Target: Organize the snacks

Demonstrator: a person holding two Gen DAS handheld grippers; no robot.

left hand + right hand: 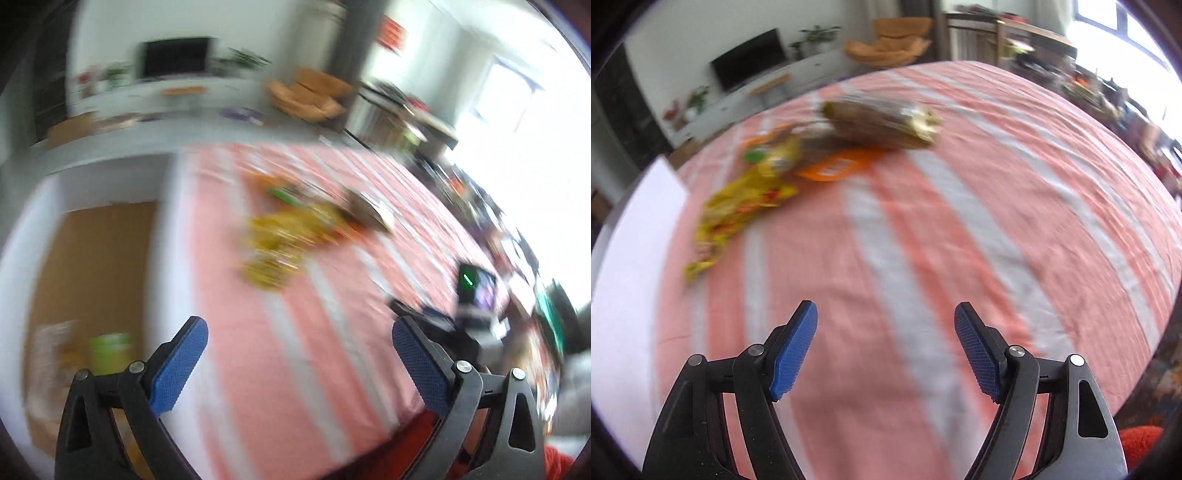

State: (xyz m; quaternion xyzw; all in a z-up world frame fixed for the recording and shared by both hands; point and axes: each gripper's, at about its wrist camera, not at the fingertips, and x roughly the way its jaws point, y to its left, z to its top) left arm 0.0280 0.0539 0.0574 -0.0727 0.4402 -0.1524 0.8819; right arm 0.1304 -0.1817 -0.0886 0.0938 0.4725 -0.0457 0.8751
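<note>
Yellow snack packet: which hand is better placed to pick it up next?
Probably the right. Its open tongs face the striped cloth with the yellow snack packet lying unobstructed ahead to the left. The left tongs, also open and empty, see it farther off, and that view is heavily blurred.

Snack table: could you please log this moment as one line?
left hand-held gripper open, empty | right hand-held gripper open, empty | yellow snack bags, brown packet on striped cloth
</note>
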